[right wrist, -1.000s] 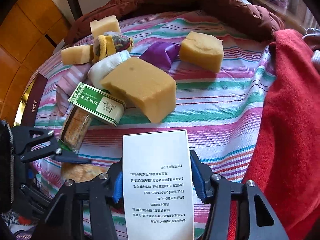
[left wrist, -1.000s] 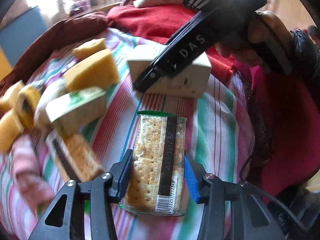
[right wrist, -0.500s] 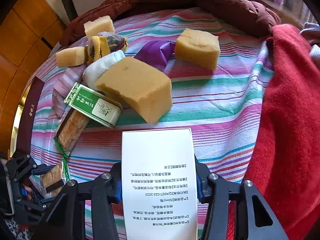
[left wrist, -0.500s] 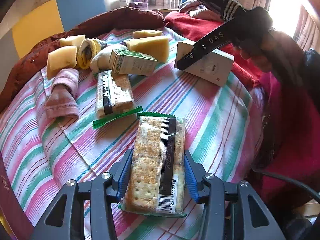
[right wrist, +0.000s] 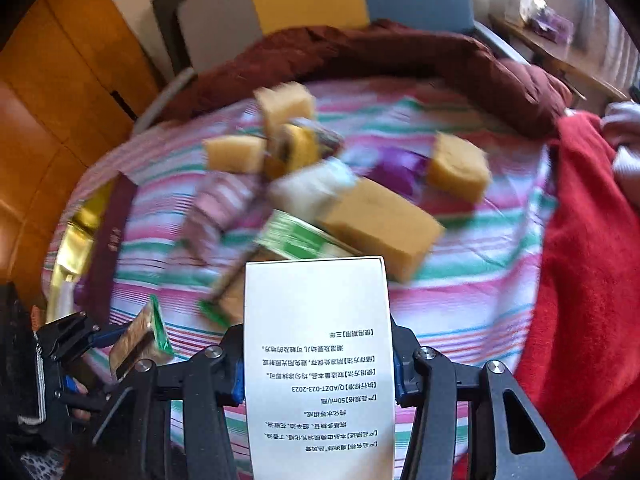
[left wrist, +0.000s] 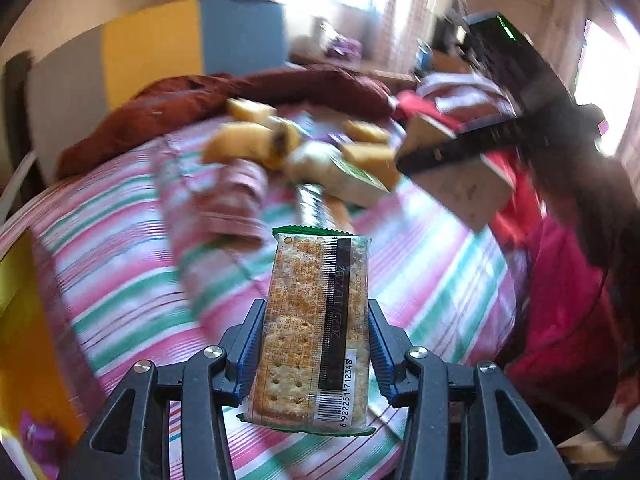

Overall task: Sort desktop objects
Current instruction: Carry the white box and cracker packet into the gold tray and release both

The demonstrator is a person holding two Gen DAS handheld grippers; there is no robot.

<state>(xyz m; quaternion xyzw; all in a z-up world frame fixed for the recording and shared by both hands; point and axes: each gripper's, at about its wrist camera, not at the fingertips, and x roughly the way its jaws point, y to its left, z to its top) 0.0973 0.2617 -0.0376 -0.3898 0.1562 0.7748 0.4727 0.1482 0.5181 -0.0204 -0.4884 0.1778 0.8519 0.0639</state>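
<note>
Both grip: left gripper (left wrist: 316, 344) pinches cracker pack (left wrist: 316, 332); only rt view shows white box (right wrist: 318, 368) text, right gripper (right wrist: 318, 372).

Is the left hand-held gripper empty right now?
No, the left hand-held gripper is clamped on a cracker packet, lifted off the striped cloth.

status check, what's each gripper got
Left gripper shut on cracker pack, lifted. Right gripper shut on white box. Sponges remain on striped cloth.

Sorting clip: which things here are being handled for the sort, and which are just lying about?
In hand: cracker pack in left gripper; white box in right gripper.

Lying about: sponge blocks, green box, second cracker pack, red blanket.
</note>
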